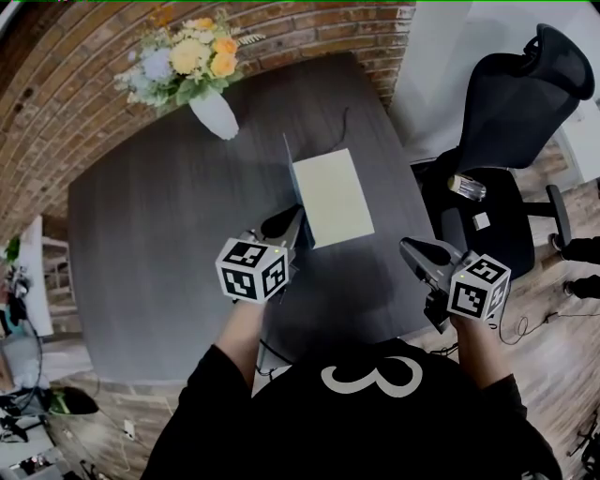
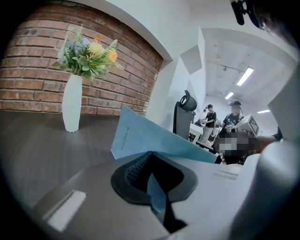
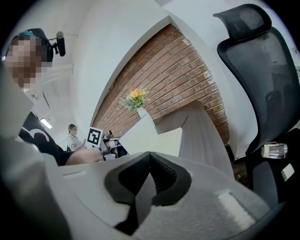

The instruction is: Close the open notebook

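Observation:
The notebook lies open on the dark table (image 1: 159,244), its cream page (image 1: 333,197) flat and facing up. Its light blue cover (image 2: 140,136) stands lifted, showing edge-on (image 1: 287,169) along the page's left side in the head view. My left gripper (image 1: 286,223) is shut on the cover's near corner, and blue card runs down between the pads at the left gripper (image 2: 152,176). My right gripper (image 1: 412,248) hovers off the table's right edge, to the right of the notebook, shut with nothing in it. The right gripper (image 3: 150,180) looks toward the raised cover and page (image 3: 150,133).
A white vase of flowers (image 1: 214,112) stands at the table's far side, behind the notebook. A black office chair (image 1: 506,122) sits to the right of the table, beside my right gripper. A brick wall (image 1: 309,28) lies behind the table. People stand in the room's background (image 2: 208,119).

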Motion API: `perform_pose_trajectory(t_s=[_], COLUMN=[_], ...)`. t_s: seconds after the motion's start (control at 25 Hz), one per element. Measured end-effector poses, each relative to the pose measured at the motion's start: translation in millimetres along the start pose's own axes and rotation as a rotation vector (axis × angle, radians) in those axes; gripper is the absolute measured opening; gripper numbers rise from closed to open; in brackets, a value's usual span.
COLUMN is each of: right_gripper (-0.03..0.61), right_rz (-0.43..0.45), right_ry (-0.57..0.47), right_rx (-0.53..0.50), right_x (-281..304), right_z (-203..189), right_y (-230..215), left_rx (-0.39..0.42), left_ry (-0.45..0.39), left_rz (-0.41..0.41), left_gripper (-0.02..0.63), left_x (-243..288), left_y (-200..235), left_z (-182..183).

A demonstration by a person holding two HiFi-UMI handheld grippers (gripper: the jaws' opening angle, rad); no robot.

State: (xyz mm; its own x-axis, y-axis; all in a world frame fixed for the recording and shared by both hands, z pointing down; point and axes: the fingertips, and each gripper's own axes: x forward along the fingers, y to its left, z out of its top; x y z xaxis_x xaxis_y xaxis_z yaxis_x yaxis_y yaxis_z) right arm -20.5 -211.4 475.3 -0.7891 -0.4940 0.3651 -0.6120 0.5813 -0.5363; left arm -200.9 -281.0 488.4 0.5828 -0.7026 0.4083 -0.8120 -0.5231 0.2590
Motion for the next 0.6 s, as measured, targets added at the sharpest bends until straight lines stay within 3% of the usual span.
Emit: perform_pose_trajectory(t_s=[0.28,0.6], right_gripper=[0.002,0.002], right_rz=[-0.030,-0.062], right_ry=[0.004,-0.001], right_rx=[-0.020,-0.034], right_x=[-4.1,-11.0], right_z=[-6.0,-8.1], right_y=[-7.7,-14.4], left_rx=[0.058,0.065], left_ry=[0.065,0.147], left_rz=[0.008,-0.005], left_gripper=[0.018,0.018], left_x=[29.3,53.1], left_y=[-9.3,-15.5], left_z=[-19.1,-42.2])
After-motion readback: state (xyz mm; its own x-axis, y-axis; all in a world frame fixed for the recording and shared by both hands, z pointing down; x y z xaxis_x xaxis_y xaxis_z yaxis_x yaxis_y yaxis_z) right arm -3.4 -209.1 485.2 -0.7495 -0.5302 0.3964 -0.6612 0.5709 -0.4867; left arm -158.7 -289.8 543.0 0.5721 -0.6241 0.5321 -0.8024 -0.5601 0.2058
